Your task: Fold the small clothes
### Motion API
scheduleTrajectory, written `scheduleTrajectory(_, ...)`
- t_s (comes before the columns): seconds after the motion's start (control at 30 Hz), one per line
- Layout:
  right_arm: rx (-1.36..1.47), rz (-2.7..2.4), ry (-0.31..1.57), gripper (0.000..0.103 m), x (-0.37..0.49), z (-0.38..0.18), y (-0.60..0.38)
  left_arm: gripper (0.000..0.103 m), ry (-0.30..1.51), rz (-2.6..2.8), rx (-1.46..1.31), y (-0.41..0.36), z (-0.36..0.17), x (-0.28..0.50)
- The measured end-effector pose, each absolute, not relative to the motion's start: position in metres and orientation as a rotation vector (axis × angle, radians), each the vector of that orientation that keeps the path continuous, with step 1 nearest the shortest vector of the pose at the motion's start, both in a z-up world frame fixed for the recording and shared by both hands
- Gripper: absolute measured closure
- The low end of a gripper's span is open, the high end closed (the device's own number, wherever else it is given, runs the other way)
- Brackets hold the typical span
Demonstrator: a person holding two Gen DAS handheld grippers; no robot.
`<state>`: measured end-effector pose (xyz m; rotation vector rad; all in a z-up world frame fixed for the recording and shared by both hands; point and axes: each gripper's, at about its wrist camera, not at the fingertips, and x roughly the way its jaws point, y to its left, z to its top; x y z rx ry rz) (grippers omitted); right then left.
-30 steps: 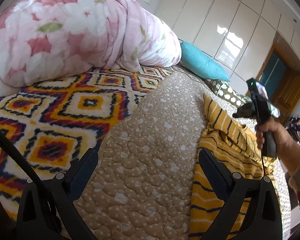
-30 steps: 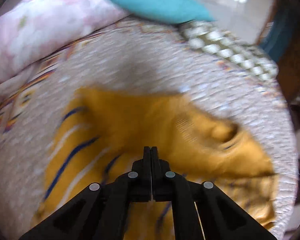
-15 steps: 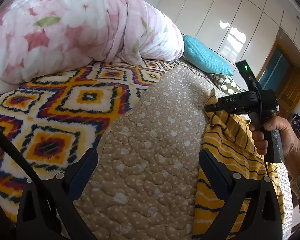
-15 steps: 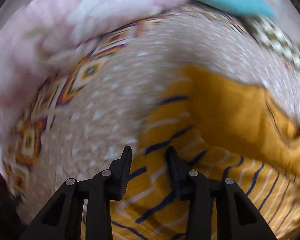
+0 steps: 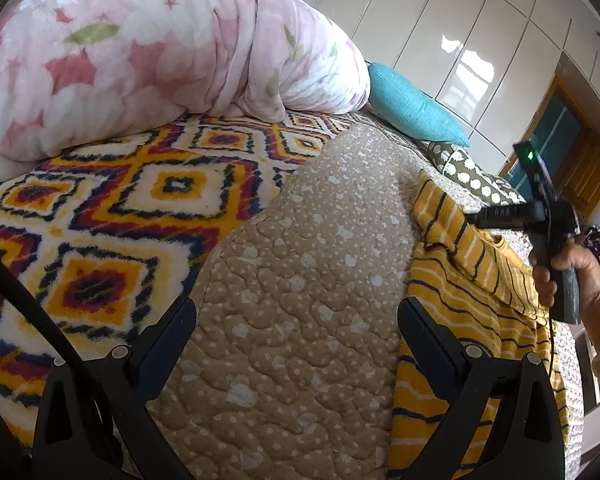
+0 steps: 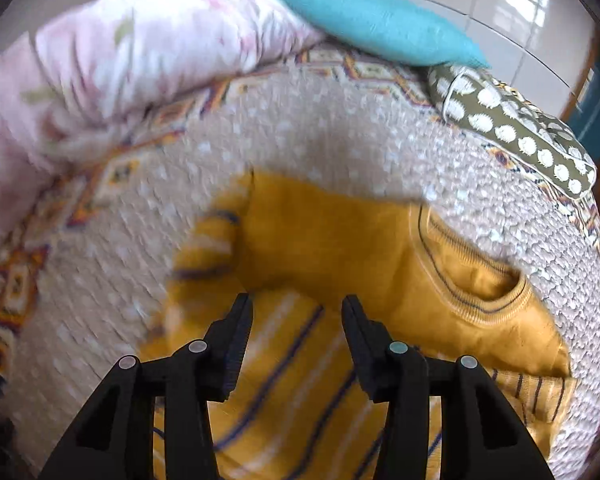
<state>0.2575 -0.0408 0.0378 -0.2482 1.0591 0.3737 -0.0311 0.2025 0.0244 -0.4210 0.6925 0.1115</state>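
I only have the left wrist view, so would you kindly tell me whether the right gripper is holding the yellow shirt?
Observer: No, the right gripper is open, with nothing between its fingers, pointed at the yellow shirt.
Operator: Thank you. Is the shirt folded at all?
Observer: Yes, a plain mustard flap lies over the striped part.
Operator: And where is the collar?
Observer: The collar sits to the right of the fingers, on that plain flap.
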Motion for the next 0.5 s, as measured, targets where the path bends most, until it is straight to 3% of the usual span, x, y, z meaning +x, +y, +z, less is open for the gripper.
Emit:
scheduleTrajectory(0.1, -0.298, 0.386, 1.092, 0.054, 0.257, 0.018, -0.037, 0.003, 0.7, 0.117, -0.413, 0.201, 0.023, -0.03)
scheduleTrajectory(0.13, -0.278, 0.402, 1.093, 0.085, 0.256, 0.018, -0.036, 0.003, 0.702, 0.118, -0.413, 0.201, 0.022, -0.029)
scheduleTrajectory(0.17, -0.234, 0.439, 1.113, 0.1, 0.256, 0.02, -0.035, 0.003, 0.703, 0.118, -0.414, 0.201, 0.022, -0.029)
scheduleTrajectory(0.5, -0.344, 0.012, 1.034, 0.103, 0.3, 0.015, -0.052, 0.003, 0.724, 0.121, -0.415, 0.201, 0.016, -0.025)
